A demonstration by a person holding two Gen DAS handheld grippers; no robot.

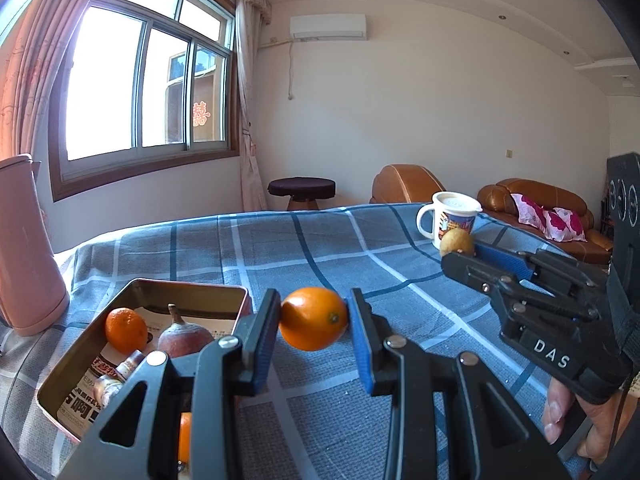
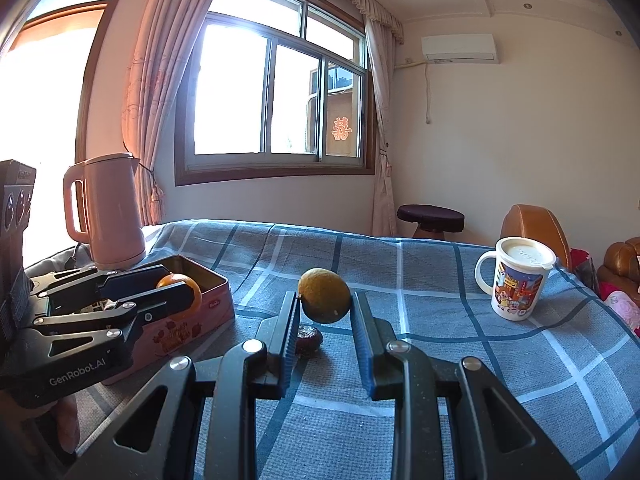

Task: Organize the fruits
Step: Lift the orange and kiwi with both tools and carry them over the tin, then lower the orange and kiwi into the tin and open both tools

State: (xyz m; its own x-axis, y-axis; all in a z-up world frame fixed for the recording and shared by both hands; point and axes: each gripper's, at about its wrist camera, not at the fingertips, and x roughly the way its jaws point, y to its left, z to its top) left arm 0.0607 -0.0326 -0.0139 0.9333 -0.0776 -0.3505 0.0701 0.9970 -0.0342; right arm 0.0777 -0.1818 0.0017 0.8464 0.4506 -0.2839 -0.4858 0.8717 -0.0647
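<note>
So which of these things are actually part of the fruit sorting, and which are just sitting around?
Part of the job:
orange in the left gripper
yellow-green fruit in the right gripper
tin box
small dark fruit

Just lying about:
pink kettle
lidded mug

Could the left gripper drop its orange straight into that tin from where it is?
Probably yes. The left gripper holds the orange just beside the open tin, nothing lies between, and there is still bare room beside the fruit inside.
</note>
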